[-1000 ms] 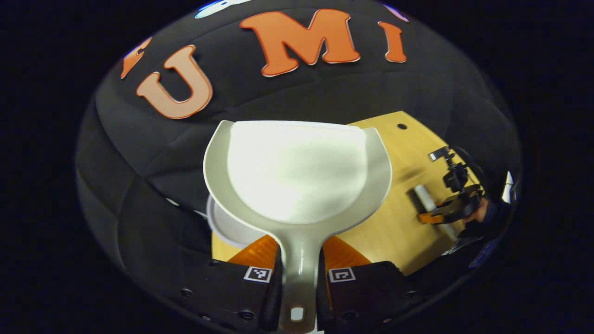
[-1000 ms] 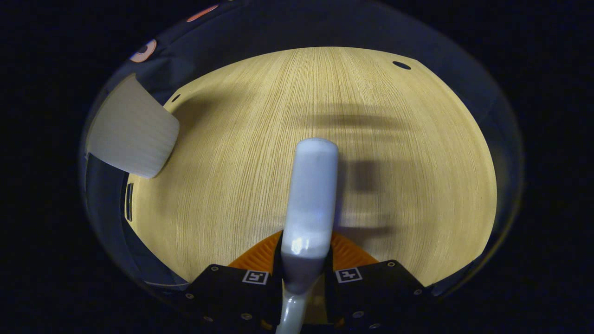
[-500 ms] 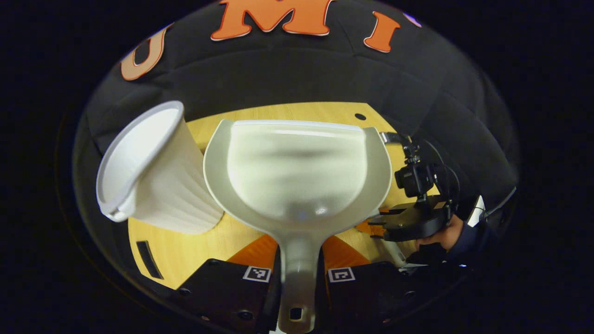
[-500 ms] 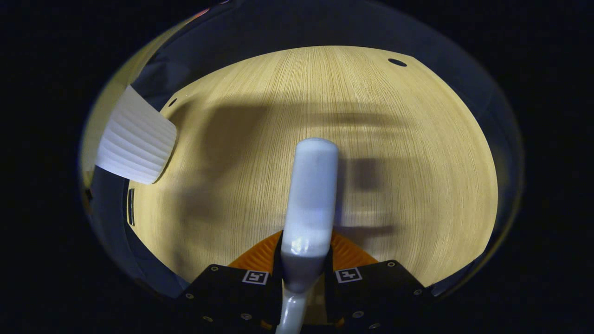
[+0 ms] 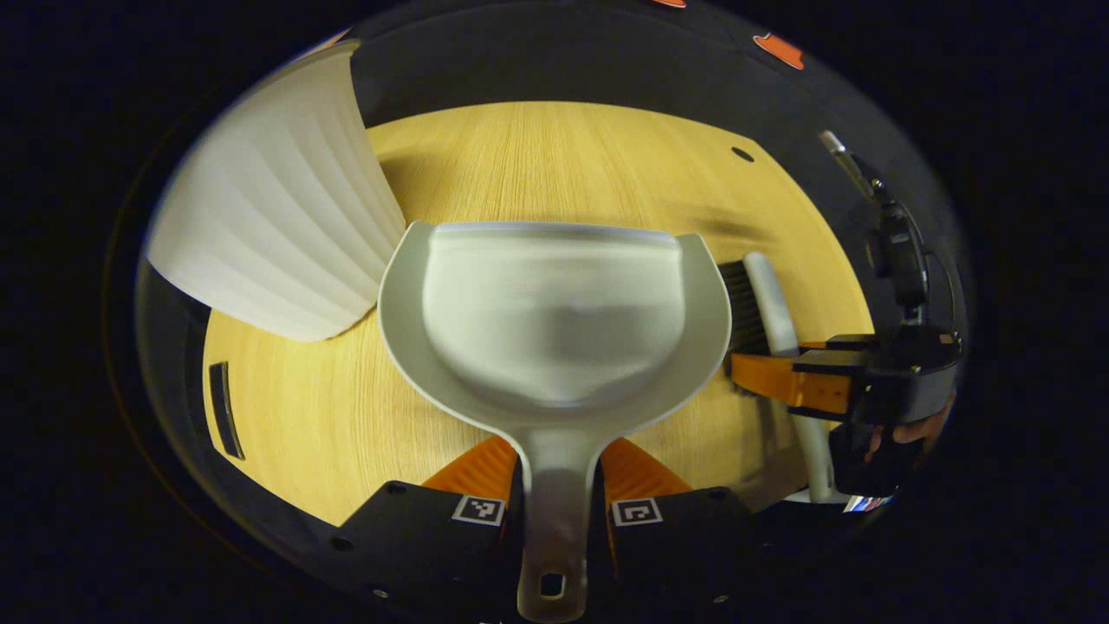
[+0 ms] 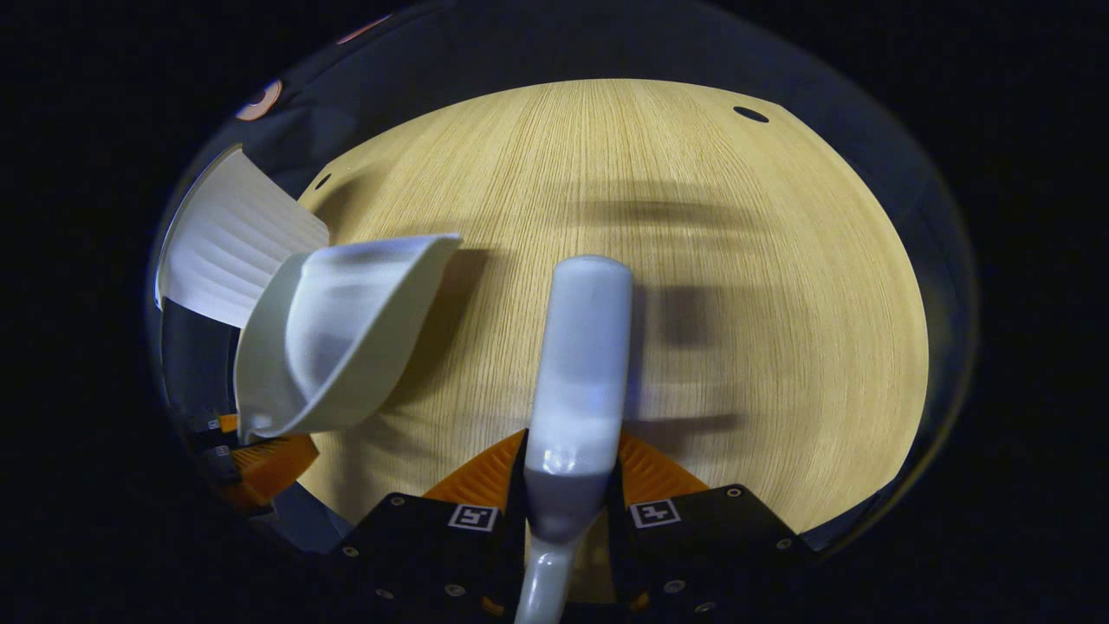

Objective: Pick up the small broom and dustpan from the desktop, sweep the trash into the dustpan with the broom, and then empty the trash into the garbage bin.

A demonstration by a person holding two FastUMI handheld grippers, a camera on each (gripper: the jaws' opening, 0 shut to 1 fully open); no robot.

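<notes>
The pale grey dustpan point(image 5: 554, 312) hangs level over the wooden desktop point(image 5: 537, 165), its pan looking bare inside. Its handle runs down between the fingers of my left gripper point(image 5: 554, 472), which is shut on it. In the right gripper view the small broom point(image 6: 580, 364) points forward with its white back up, and my right gripper point(image 6: 569, 472) is shut on its handle. The dustpan point(image 6: 346, 329) sits to the broom's left there, tilted. From the left gripper view the broom point(image 5: 767, 303), black bristles facing the pan, is just right of the dustpan, held by the right gripper point(image 5: 762, 368).
A white ribbed garbage bin point(image 5: 277, 217) stands at the desk's far left corner, close to the dustpan's left rim; its wall point(image 6: 234, 251) also shows behind the pan. The desktop has a small round hole point(image 5: 742, 154) and a slot point(image 5: 223, 407). A hand point(image 5: 910, 429) holds the right gripper.
The left gripper has swung the dustpan away from the bin's mouth and down over the desk, close beside the broom. The right gripper has hardly moved.
</notes>
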